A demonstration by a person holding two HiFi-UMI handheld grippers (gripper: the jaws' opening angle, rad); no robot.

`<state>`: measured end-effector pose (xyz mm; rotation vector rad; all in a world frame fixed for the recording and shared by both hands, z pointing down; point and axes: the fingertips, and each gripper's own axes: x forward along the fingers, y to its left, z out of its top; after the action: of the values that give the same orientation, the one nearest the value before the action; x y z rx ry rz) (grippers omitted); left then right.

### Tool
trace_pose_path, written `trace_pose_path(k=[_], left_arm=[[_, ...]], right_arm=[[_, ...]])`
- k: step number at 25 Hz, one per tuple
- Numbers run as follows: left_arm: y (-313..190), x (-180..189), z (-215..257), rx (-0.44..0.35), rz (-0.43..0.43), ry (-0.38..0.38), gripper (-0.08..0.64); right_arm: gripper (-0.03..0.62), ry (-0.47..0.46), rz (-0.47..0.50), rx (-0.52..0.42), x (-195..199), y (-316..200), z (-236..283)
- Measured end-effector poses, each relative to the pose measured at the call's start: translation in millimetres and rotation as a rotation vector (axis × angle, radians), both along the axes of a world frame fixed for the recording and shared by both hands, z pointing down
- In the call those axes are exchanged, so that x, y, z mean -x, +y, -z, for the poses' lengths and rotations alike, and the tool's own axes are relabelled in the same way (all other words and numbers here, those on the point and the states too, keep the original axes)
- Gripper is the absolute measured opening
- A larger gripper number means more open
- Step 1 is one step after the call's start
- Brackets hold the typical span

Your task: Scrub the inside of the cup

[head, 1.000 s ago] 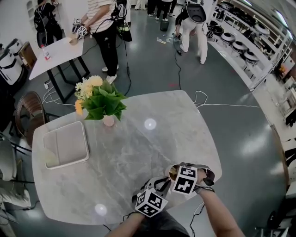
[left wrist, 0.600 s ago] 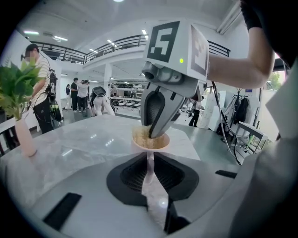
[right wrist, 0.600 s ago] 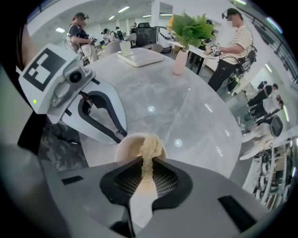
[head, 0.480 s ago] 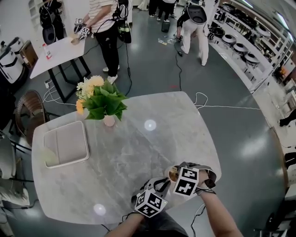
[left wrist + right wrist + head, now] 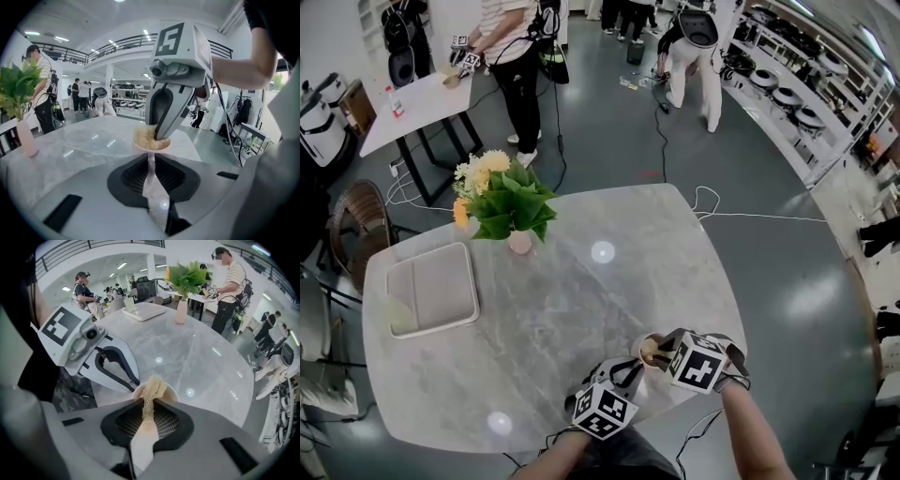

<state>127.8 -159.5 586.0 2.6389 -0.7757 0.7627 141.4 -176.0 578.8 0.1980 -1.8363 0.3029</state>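
Up goes the right tongs (image 5: 656, 353), tipped further to the right than a second ago, while the left tongs (image 5: 634, 369) keeps its place at the counter's (image 5: 553, 309) near edge. The left tongs is nearly together, clamped on the thin wall of the pink cup (image 5: 154, 147). A beige scrub pad (image 5: 143, 137) fills the cup. The right tongs is pinched tight on that pad, with its tip at the cup's mouth. The head view hides both grips under the marker cubes, but the gripper views show them plainly. Far left on the counter, a tray (image 5: 431, 291) carries one small pale green item.
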Motion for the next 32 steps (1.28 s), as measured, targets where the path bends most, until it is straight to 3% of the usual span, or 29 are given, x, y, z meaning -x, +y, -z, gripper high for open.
trace_pose_path(k=[8,13,19,25,27,32], left_arm=[[0.4,0.1,0.5,0.003,0.005,-0.005,0.054],[1.6,-0.8,1.3,0.004,0.003,-0.007,0.054],[1.5,0.2,1.0,0.001,0.002,-0.014,0.054],[1.4,-1.8,6.5,-0.001,-0.003,0.039,0.07],[3.8,-2.9,9.0,0.01,-0.019,0.059,0.127],[10.2,8.2,8.1,-0.018,-0.009,0.021,0.133]], right_arm=[[0.06,-0.022,-0.029,-0.059,-14.9,2.0,29.3],[0.06,0.077,-0.029,-0.201,-34.8,-19.4,32.5],[0.06,0.092,-0.021,-0.317,-35.8,-23.4,45.6],[0.06,-0.024,-0.133,-0.4,-40.1,-28.5,80.7],[0.06,-0.077,-0.179,-0.398,-42.8,-23.4,87.7],[0.06,-0.226,-0.367,-0.362,-50.8,3.8,85.6]])
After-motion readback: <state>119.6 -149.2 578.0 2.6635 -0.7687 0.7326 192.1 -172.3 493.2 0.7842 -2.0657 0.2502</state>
